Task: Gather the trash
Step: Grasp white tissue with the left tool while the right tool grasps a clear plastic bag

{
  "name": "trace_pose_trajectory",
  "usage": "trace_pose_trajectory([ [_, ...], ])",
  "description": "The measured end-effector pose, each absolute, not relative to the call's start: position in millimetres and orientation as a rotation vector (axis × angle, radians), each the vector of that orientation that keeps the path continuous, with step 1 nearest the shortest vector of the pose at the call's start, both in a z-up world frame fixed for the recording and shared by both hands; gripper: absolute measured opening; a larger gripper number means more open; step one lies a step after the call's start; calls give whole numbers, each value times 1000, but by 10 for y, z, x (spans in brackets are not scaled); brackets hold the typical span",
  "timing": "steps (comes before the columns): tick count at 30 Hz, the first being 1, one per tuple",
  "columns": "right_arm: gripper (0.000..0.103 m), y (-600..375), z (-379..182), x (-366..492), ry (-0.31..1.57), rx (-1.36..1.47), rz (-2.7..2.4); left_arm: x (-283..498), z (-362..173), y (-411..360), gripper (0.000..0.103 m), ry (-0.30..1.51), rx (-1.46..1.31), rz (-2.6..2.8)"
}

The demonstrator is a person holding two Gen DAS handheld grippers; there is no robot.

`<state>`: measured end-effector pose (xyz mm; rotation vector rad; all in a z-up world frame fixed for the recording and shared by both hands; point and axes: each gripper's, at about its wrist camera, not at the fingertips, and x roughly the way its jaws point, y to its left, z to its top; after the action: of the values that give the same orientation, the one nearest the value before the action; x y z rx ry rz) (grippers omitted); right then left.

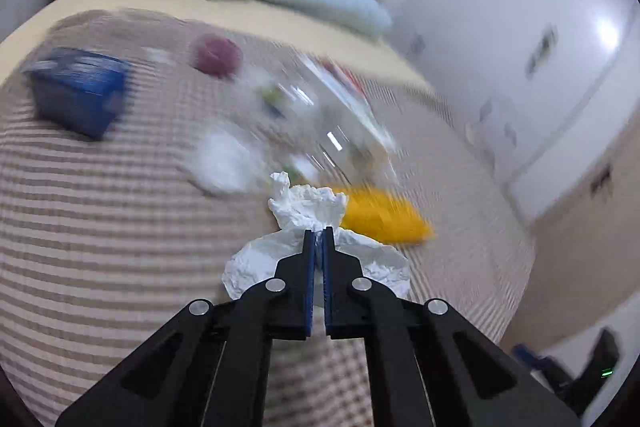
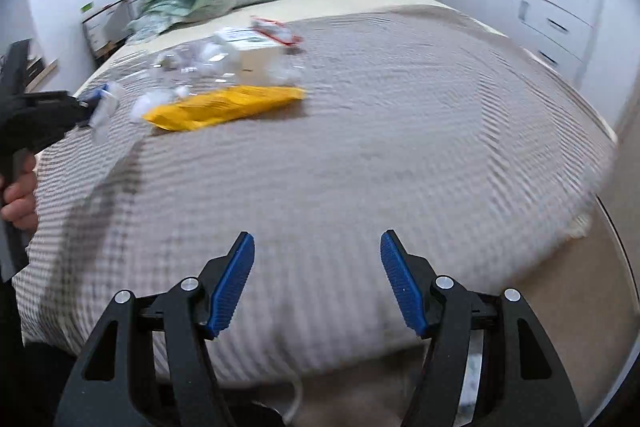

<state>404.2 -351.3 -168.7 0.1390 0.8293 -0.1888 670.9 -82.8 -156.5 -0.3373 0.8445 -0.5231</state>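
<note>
Right now a crumpled white tissue (image 1: 308, 211) sits pinched between the pads of my left gripper (image 1: 319, 230), the jaws squeezed nearly together on it, paper bulging out both sides above the striped bedspread (image 1: 120, 227). Just beyond it lie a yellow wrapper (image 1: 384, 217), clear plastic (image 1: 340, 123) and a blue box (image 1: 78, 89), all blurred. My right gripper (image 2: 317, 241) hangs spread wide over bare bedspread, holding nothing.
</note>
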Motion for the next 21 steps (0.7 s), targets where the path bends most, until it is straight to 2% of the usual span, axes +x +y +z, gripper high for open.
trace_pose_trajectory([
  [4,63,-3097,-1642,4767,820,117,-64,6826,-1650,-109,1,827,-446,-402],
  [13,63,-1868,-1681,6622,868,-71,177,6933,-1858,661,1,846,-573,-247],
  [14,56,-1794,-1733,6770,879,-90,166,6896,-1856,711,1,843,-578,-246],
  [17,49,-1716,-1968,7152,951,-64,121,6843,-1858,853,1,840,-603,-261],
  [18,39,-1732,-2055,7223,986,-26,111,6881,-1854,895,1,844,-611,-260],
  [19,35,-1733,-2127,7268,1008,25,121,6881,-1863,915,1,847,-614,-255],
  [21,16,-1702,-2116,7210,982,31,119,6880,-1884,946,1,853,-627,-249],
])
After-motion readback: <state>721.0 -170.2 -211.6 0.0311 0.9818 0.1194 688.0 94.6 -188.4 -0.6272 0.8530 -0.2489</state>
